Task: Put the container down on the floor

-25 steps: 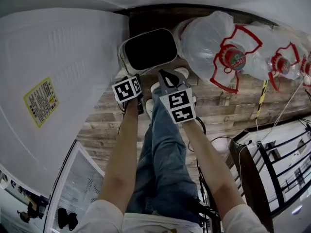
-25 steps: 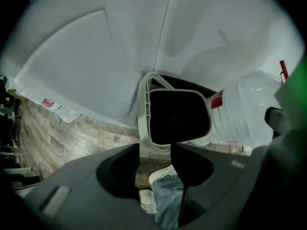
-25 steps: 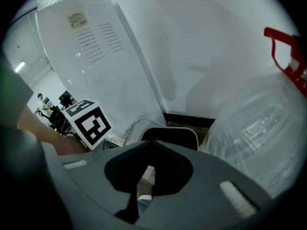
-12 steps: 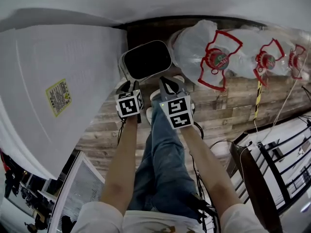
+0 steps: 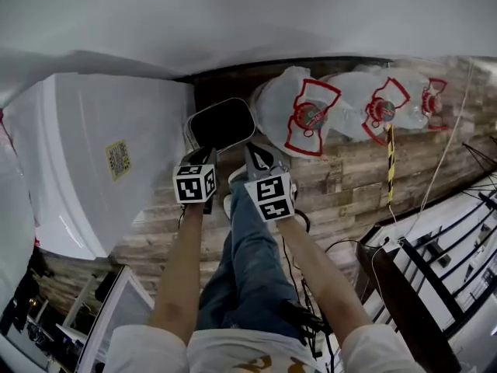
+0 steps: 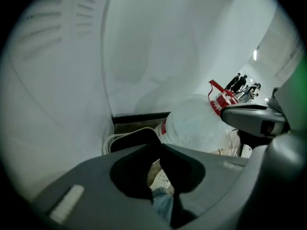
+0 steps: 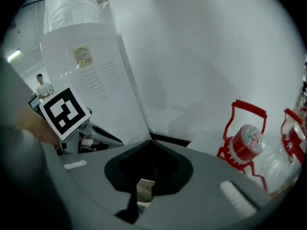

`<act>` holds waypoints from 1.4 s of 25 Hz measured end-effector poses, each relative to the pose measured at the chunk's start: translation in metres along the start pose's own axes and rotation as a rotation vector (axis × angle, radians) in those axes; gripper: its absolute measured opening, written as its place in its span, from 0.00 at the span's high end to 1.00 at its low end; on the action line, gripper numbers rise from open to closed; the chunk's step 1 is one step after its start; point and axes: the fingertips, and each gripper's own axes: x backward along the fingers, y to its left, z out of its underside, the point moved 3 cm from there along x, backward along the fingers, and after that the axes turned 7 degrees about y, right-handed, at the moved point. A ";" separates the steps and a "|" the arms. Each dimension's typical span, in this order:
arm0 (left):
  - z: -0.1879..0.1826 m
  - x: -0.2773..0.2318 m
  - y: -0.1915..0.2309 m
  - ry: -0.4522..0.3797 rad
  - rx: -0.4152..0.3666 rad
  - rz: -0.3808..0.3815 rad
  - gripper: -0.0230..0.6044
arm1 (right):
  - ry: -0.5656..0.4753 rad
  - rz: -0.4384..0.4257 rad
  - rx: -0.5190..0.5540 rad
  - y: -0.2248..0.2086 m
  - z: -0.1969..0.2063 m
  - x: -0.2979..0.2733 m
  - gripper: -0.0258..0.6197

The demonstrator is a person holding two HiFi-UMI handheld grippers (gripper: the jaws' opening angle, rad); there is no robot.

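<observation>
Container (image 5: 223,124) sits on floor (image 5: 349,169) next to water jugs (image 5: 299,115). Left gripper (image 5: 210,154) and right gripper (image 5: 256,151) hover near it, jaws closed, nothing held.

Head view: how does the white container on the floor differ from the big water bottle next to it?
The container is opaque white with a dark centre, while the water bottle is clear plastic with a red cap and a red handle. Seen from above, the container is a rounded rectangle, but the water bottle is round. Both stand side by side on the wooden floor, close to the wall.
</observation>
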 end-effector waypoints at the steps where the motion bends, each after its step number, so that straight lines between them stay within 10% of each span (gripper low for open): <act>1: -0.004 0.008 -0.003 -0.013 -0.009 -0.011 0.90 | -0.005 0.001 0.009 0.000 -0.005 0.007 0.92; 35: -0.146 0.364 -0.144 -0.583 -0.147 0.059 0.96 | -0.433 0.076 -0.082 0.003 -0.172 0.321 0.92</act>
